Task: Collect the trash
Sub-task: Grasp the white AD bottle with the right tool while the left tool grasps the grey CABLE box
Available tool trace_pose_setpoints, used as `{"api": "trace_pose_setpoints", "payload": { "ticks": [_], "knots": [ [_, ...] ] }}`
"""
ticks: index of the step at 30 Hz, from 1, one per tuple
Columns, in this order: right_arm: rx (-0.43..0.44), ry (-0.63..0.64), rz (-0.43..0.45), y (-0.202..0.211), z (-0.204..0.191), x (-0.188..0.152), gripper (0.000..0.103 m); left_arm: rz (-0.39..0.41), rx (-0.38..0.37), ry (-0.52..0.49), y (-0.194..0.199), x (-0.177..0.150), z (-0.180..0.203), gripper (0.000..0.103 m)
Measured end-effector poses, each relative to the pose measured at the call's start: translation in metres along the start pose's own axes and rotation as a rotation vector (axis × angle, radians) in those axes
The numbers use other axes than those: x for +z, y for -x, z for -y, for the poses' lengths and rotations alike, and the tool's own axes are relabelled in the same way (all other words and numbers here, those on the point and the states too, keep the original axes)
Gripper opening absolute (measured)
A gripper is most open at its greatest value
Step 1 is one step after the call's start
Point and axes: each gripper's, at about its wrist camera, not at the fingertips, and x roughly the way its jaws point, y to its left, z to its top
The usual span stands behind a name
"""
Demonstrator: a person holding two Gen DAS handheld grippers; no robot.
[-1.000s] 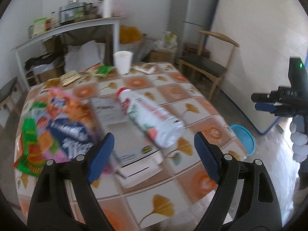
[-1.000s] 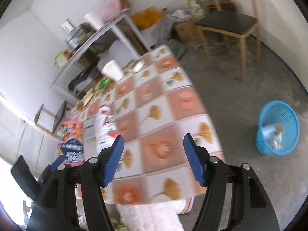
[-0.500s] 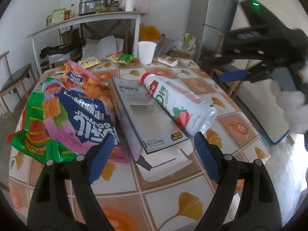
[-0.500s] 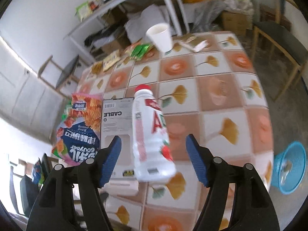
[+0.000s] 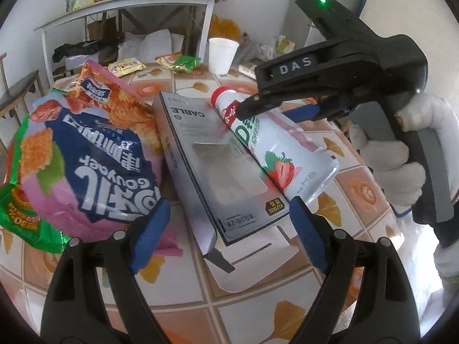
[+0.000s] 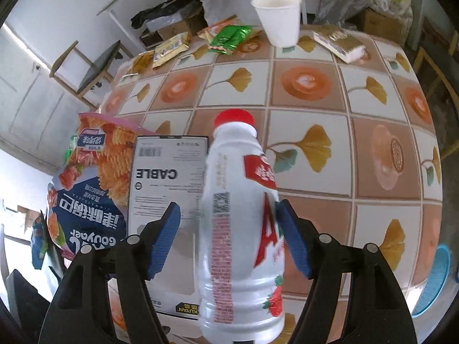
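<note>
A white plastic bottle [image 5: 281,149] with a red cap and strawberry label lies on the tiled table [image 5: 258,309], leaning on a grey box [image 5: 218,172] marked CABLE. My right gripper [image 6: 228,207] points steeply down and stands open astride the bottle [image 6: 238,229]. Its right pad is at the bottle's side; a gap shows at the left pad. In the left wrist view the right gripper [image 5: 272,111] comes in from the right, held by a white-gloved hand [image 5: 393,160]. My left gripper [image 5: 228,209] is open and empty above the box's near end. A crumpled snack bag [image 5: 94,154] lies left of the box.
A white paper cup [image 6: 279,20] stands at the table's far side among small wrappers [image 6: 229,37] and a flat packet [image 6: 338,43]. A blue basket [image 6: 433,283] sits on the floor, right of the table. A cluttered shelf [image 5: 129,3] and chairs stand behind.
My right gripper swung in from the floor side over the table and dropped astride the bottle. My left gripper sank closer to the box and snack bag.
</note>
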Motion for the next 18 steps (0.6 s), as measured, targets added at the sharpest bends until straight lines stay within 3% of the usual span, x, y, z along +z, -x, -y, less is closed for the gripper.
{"api": "trace_pose_setpoints", "payload": {
  "ticks": [6, 10, 18],
  "knots": [
    [0.011, -0.031, -0.024, -0.01, 0.012, -0.004, 0.068, -0.032, -0.007, -0.005, -0.011, 0.001, 0.001, 0.081],
    [0.073, -0.07, -0.044, -0.018, 0.018, -0.009, 0.061, -0.058, -0.028, -0.006, -0.018, 0.0, 0.002, 0.081],
    [0.097, -0.132, -0.006, -0.007, 0.034, -0.026, 0.06, -0.08, -0.063, -0.038, -0.026, 0.0, 0.011, 0.081]
  ]
}}
